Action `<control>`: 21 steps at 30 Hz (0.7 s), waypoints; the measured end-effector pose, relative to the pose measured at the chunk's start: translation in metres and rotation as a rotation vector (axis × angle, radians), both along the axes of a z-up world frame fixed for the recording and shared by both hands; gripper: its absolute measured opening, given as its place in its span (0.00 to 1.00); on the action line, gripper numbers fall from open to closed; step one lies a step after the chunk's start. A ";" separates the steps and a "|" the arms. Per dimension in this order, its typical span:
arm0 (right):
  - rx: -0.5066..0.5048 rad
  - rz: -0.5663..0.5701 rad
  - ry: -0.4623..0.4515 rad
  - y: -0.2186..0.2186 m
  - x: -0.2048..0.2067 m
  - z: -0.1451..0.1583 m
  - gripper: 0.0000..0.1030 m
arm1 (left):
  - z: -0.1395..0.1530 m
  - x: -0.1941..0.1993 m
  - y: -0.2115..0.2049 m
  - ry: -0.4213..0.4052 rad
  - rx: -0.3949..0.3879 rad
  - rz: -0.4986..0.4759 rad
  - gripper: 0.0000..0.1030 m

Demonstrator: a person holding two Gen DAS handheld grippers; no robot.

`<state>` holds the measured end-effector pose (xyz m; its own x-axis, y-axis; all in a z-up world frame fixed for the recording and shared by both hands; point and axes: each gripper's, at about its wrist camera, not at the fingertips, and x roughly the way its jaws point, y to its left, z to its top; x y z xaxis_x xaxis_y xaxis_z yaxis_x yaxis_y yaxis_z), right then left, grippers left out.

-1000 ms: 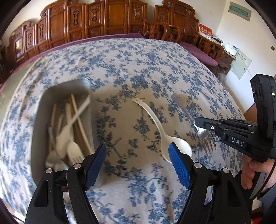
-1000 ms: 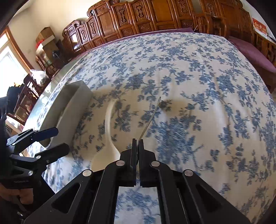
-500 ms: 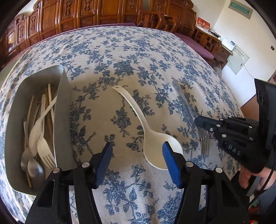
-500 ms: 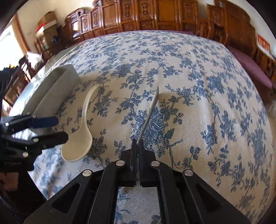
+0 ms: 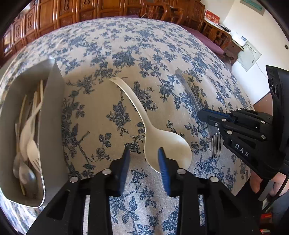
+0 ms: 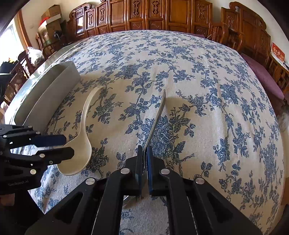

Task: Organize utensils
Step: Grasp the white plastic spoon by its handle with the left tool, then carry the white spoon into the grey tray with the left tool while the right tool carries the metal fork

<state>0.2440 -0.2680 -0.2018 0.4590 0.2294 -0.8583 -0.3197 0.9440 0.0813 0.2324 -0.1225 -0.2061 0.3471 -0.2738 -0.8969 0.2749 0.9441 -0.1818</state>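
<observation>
A large cream spoon (image 5: 142,115) lies on the flowered tablecloth, bowl toward me; it also shows in the right wrist view (image 6: 81,141). My left gripper (image 5: 143,155) is partly open, its blue pads on either side of the bowl's near left edge; contact is unclear. My right gripper (image 6: 143,151) is shut on a metal fork (image 6: 157,115), clamped near the tines, handle pointing away. In the left wrist view the fork (image 5: 215,142) shows under the right gripper (image 5: 202,113). A grey metal tray (image 5: 52,126) at left holds several pale utensils.
The tray's wall (image 6: 48,97) stands left of the spoon. Carved wooden chairs (image 6: 162,16) ring the table's far side. The table's right edge (image 5: 252,106) drops off near a white wall. A hand (image 5: 260,182) holds the right gripper.
My left gripper has moved right and down to the spoon's bowl and narrowed its jaws. The right gripper has stayed shut on the fork, now raised a little.
</observation>
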 end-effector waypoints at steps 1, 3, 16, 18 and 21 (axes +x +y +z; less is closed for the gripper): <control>0.003 -0.001 0.002 0.000 0.001 -0.001 0.08 | 0.000 0.001 0.000 0.002 -0.001 0.002 0.25; 0.010 -0.005 0.005 -0.001 0.001 -0.001 0.08 | -0.001 0.001 0.000 0.004 -0.001 0.003 0.23; 0.017 -0.011 0.008 -0.004 -0.011 0.000 0.04 | 0.016 -0.007 0.001 -0.022 0.000 -0.021 0.01; 0.024 -0.018 0.006 -0.004 -0.013 0.002 0.04 | 0.022 -0.009 0.005 -0.038 0.011 -0.021 0.01; 0.036 -0.019 -0.004 -0.001 -0.017 0.007 0.04 | 0.033 -0.012 0.013 -0.059 0.012 -0.013 0.01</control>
